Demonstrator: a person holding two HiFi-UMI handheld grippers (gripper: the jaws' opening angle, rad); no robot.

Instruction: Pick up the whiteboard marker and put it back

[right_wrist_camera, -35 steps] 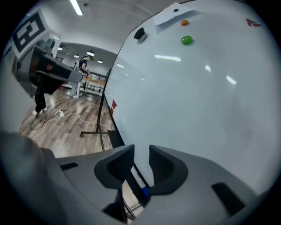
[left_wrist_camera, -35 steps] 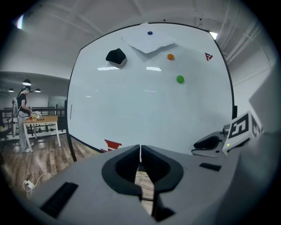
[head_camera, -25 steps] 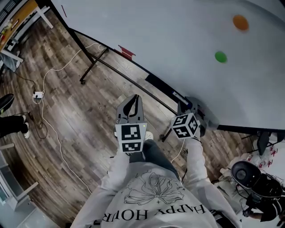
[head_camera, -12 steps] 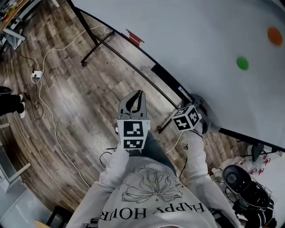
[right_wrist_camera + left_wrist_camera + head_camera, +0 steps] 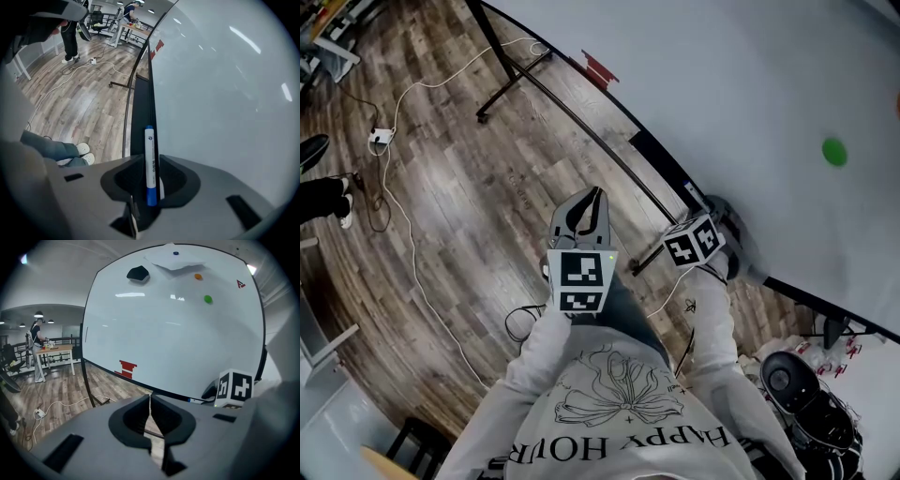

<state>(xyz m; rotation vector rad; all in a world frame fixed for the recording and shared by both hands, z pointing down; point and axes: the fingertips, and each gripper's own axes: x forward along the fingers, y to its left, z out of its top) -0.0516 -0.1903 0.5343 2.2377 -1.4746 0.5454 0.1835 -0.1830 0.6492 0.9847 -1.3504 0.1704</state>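
The whiteboard marker point(image 5: 149, 159), white with blue ends, lies lengthwise in the black tray point(image 5: 140, 108) along the whiteboard's point(image 5: 225, 93) lower edge. My right gripper point(image 5: 149, 158) points steeply down over it, open, with one jaw on either side of the marker and a dark gap between them. In the head view the marker point(image 5: 691, 193) shows just beyond the right gripper point(image 5: 722, 214). My left gripper point(image 5: 594, 195) hangs over the floor to the left of the tray point(image 5: 609, 155), shut and empty. In its own view the jaws meet in a thin line point(image 5: 150, 409).
A white cable point(image 5: 403, 187) and a power strip point(image 5: 382, 137) lie on the wooden floor. The board's stand leg point(image 5: 502, 80) reaches out at upper left. The person's shoes point(image 5: 79, 152) stand below the tray. Dark equipment point(image 5: 787, 384) sits at the lower right. A black eraser point(image 5: 138, 273) sticks high on the board.
Both grippers have sunk a little. The right one has tipped further down over the marker on the tray. The jaws of both look the same.
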